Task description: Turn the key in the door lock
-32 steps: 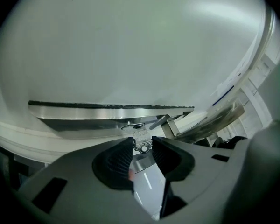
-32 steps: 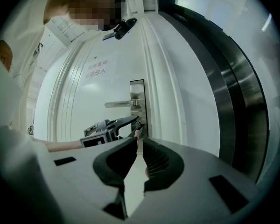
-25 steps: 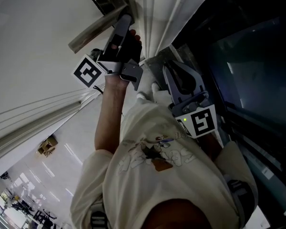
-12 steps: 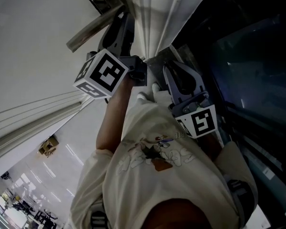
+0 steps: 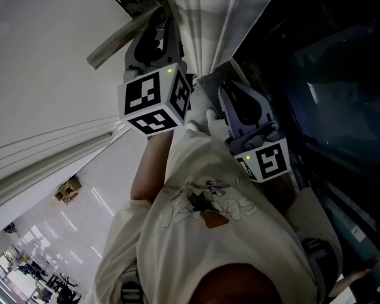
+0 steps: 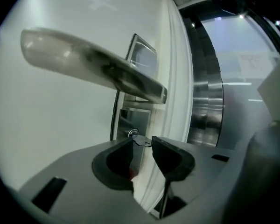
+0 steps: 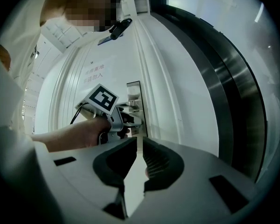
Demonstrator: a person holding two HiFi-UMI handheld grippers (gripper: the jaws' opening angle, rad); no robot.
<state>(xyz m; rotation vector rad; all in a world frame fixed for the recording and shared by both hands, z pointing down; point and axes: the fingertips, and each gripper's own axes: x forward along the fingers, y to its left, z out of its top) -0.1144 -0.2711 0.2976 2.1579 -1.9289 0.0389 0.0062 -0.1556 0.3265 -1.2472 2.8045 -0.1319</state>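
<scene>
**Key pinched in the lock, below the lever handle**

The white door [image 6: 51, 125] fills the left gripper view, with the brushed-metal lever handle [image 6: 93, 69] reaching across it. Straight below the lever handle runs the narrow metal lock plate [image 6: 130, 111], and the key sits in the plate's lower part.

The right tongs [image 7: 140, 141] hang back, well short of the lever handle and level with it. Their jaws are drawn almost together and have nothing between them. The left tongs [image 6: 142, 141] sit just under the lever handle, with their jaws partly closed and clamped on the key [image 6: 139, 140].

Only the key's small flat head shows between the jaw tips; the blade is hidden in the lock. The key looks like thin, stiff metal, light and smooth, so it will probably not give but could slip under a twisting load. The best hold is likely across the two flat faces of the head, close to the lock plate. The twist should run along the blade's own line, because a pull to one side could bend the key or jam it.
</scene>
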